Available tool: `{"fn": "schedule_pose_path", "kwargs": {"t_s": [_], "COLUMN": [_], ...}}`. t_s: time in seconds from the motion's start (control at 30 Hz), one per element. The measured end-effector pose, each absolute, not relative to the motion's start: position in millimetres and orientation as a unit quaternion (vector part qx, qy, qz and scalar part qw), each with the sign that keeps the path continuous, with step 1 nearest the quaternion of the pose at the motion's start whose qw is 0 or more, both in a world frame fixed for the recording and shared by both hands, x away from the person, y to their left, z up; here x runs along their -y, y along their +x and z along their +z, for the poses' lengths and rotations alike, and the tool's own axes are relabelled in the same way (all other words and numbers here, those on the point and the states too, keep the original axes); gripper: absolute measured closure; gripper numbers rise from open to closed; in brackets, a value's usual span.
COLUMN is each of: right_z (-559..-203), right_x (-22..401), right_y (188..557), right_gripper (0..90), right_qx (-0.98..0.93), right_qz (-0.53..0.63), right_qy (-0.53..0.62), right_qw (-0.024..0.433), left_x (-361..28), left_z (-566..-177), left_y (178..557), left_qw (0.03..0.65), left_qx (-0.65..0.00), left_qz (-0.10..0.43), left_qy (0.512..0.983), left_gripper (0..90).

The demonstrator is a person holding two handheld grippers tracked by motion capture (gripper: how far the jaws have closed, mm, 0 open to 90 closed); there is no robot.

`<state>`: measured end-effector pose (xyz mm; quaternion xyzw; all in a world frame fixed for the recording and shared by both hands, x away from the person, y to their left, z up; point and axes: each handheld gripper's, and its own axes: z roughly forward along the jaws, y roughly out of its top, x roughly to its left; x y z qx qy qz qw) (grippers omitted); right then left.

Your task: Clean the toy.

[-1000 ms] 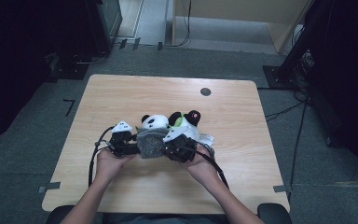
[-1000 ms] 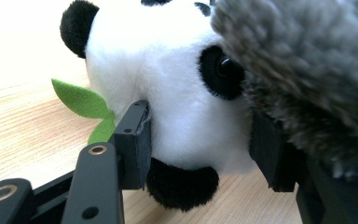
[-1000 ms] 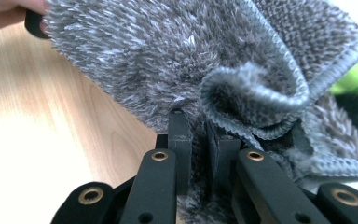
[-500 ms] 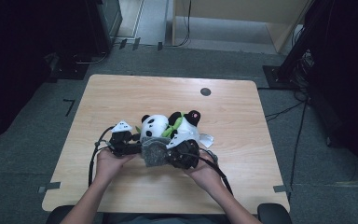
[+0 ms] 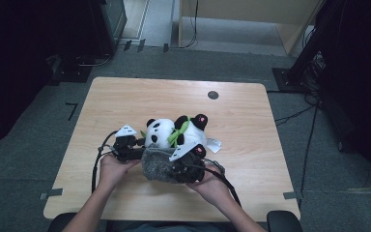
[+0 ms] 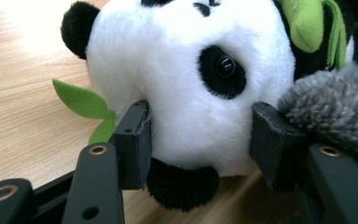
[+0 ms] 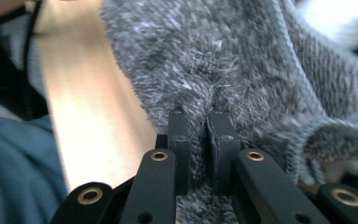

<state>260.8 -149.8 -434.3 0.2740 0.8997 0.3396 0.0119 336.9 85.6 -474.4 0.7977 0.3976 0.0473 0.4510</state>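
Observation:
A black-and-white panda plush [image 5: 166,133] with green leaves [image 6: 81,100] lies in the middle of the wooden table [image 5: 125,96]. My left gripper [image 6: 200,126] has its pads pressed on both sides of the panda's head [image 6: 186,84]; in the high view the left gripper [image 5: 140,150] sits at the plush's left. A grey fuzzy fabric piece [image 5: 157,166] lies against the panda's near side. My right gripper [image 7: 199,126] pinches a fold of this grey fabric [image 7: 242,70], jaws almost together. From above, the right gripper [image 5: 181,169] is at the fabric's right end.
A white tag [image 5: 214,145] sticks out at the panda's right. A small dark round spot [image 5: 213,94] marks the table's far side. Bare wood lies to the left, right and far side. Dark equipment and cables stand on the floor around the table.
My right gripper has drawn back toward the table's near edge, pulling the grey fabric off the panda so more of the plush shows. The left gripper has kept still.

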Motion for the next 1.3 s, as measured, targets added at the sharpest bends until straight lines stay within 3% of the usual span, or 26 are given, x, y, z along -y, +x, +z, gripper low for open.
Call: {"fn": "schedule_pose_path", "kwargs": {"t_s": [0.23, 0.53, 0.9, 1.3], "right_z": [-429.3, -436.0, -453.1, -450.8], "right_x": [151.2, 159.6, 132.7, 160.6], "right_y": [250.7, 264.9, 297.2, 285.2], "right_gripper": [83.3, 83.3, 83.2, 83.2], "right_qx": [-0.901, -0.889, -0.891, -0.886], "right_qz": [0.349, 0.359, 0.348, 0.340], "right_qy": [0.259, 0.282, 0.283, 0.299], "right_qw": [-0.017, 0.031, 0.065, 0.096], "left_x": [-85.4, -85.0, -85.0, -84.9], "left_z": [-473.8, -473.6, -473.7, -473.7], "left_y": [337.3, 337.2, 336.9, 336.6], "left_qw": [0.449, 0.449, 0.450, 0.448], "left_qx": [-0.397, -0.398, -0.399, -0.397], "left_qz": [0.047, 0.047, 0.047, 0.050], "left_qy": [0.799, 0.799, 0.798, 0.799], "left_gripper": [44.5, 44.8, 45.2, 45.2]}}
